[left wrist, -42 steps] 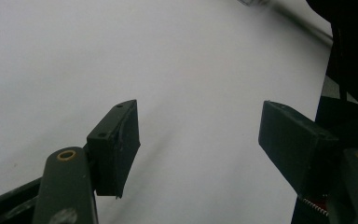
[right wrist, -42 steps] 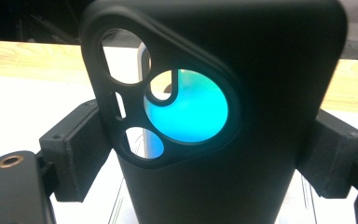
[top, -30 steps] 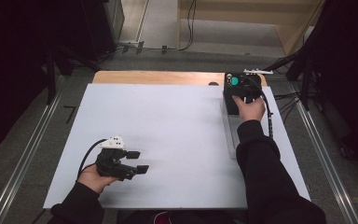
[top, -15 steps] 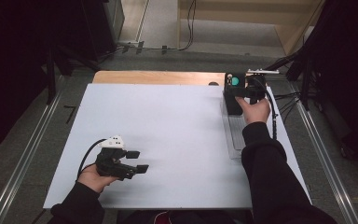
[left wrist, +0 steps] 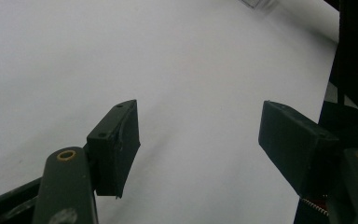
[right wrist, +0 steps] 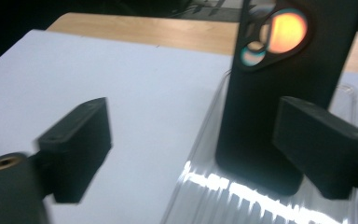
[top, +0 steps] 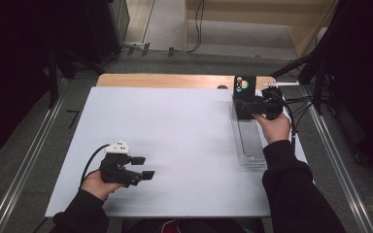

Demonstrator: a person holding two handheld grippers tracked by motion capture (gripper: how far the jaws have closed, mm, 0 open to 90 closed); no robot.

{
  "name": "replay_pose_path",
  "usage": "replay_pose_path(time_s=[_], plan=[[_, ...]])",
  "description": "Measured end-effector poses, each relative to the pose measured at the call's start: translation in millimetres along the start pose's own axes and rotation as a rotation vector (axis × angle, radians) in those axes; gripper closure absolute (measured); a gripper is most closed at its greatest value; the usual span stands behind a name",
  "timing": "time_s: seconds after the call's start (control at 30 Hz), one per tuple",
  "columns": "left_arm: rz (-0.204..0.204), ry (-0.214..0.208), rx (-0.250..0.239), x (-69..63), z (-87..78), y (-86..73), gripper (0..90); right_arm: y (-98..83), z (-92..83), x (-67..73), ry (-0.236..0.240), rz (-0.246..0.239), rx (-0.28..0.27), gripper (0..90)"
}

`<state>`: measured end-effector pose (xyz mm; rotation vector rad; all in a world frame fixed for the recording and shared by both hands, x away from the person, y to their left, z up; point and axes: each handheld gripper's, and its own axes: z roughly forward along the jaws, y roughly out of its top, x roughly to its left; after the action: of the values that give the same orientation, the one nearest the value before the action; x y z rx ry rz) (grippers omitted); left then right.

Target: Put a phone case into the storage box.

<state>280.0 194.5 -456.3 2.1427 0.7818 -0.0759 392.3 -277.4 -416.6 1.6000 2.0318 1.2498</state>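
The right gripper (top: 252, 108) was seen in the high view at the far right of the white tabletop (top: 184, 145), held by the right hand (top: 273, 127) just beside a black phone case (top: 244, 93). The case was stood upright at the far end of a clear tray (top: 249, 143), which lay along the right edge of the tabletop. In the right gripper view the case (right wrist: 279, 102) rose ahead of the jaws, its camera cutout turned toward the lens, with its foot set in the tray (right wrist: 242, 196). The jaws of the right gripper (right wrist: 193, 149) were spread apart and had just been closing a little; the case stood beyond them, nearer the right jaw, which overlapped its lower edge in the picture. Whether that jaw touched the case could not be told; no grip on it was shown.

The left gripper (top: 143, 167) was held low at the near left of the tabletop by the left hand (top: 99, 183), well apart from the case and tray. In the left gripper view its jaws (left wrist: 198, 135) were stood wide over bare white surface, with nothing between them. A strip of bare wood (top: 165, 80) was seen along the far edge, behind the white sheet.
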Motion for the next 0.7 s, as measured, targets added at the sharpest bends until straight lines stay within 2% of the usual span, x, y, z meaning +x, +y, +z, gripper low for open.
replay_pose_path(time_s=[0.13, 0.33, 0.63, 0.7], plan=[[-0.001, -0.001, -0.001, 0.0, 0.0, 0.0, 29.7, -9.4, -8.6, 14.5, 0.032, -0.039, 0.018, 12.1], [-0.003, 0.002, -0.001, 0.5, -0.4, -0.3, 29.7, -24.3, -19.5, 29.2, 0.14, -0.075, 0.029, 12.2], [-0.003, 0.005, 0.001, 2.3, -1.9, -0.5, 29.7, -46.7, -28.2, 55.6, 0.249, -0.156, 0.061, 13.3], [-0.005, 0.006, -0.002, 2.4, -2.0, -0.7, 29.6, -53.1, -29.5, 60.6, 0.261, -0.182, 0.07, 18.2]])
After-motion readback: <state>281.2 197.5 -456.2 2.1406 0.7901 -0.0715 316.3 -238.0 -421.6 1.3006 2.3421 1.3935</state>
